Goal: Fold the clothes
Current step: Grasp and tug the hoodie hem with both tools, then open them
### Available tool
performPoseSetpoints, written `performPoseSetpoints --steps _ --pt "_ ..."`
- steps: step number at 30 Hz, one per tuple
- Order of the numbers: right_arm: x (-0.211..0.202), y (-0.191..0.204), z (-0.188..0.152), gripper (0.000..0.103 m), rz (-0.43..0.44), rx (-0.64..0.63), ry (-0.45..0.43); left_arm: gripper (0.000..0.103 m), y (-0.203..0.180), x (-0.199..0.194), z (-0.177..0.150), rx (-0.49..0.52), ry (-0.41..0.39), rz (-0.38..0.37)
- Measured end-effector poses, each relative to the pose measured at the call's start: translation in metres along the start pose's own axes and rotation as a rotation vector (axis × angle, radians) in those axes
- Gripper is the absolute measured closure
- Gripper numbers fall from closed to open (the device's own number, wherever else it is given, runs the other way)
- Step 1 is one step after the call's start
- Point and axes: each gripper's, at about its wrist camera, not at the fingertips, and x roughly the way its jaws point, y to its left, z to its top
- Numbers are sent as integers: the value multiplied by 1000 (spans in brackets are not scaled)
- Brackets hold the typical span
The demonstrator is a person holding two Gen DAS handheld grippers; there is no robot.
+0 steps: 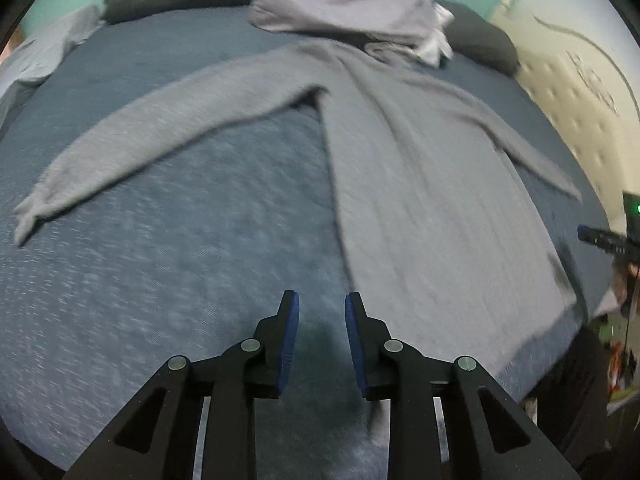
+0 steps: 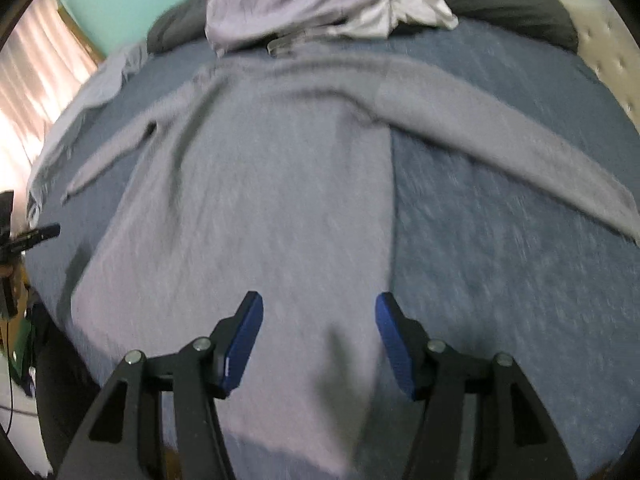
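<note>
Left gripper [image 1: 322, 308] tilted steeply down over blue bedspread [image 1: 160, 280], jaws narrowly parted, empty, grey sweater [image 1: 420, 208] at two o'clock, right gripper [image 2: 319, 308] angled down above sweater hem, jaws wide, seemingly holding nothing through the blur.

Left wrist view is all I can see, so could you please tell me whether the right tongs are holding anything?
Observer: No, the right tongs stand open, with nothing between their pads.
Operator: Thank you; what lies under them?
Observer: The lower body of the grey sweater, its side edge just inside the right-hand finger.
Operator: And what is past the bed at that view's left edge?
Observer: A sunlit curtain hangs there.
</note>
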Motion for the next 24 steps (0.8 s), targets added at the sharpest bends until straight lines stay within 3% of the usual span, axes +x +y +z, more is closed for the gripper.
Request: performPoseSetpoints --steps 5,11,13,24 --pt "1 -16 -38 43 23 56 93 75 -23 10 -20 23 70 -35" --pt "14 -17 -68 43 27 60 161 64 -41 23 -43 30 160 -50" --pt "17 -16 -74 43 37 62 170 57 -44 25 -50 30 174 -52" --pt "37 -15 -82 43 60 81 216 52 -36 50 -78 -16 240 -45"
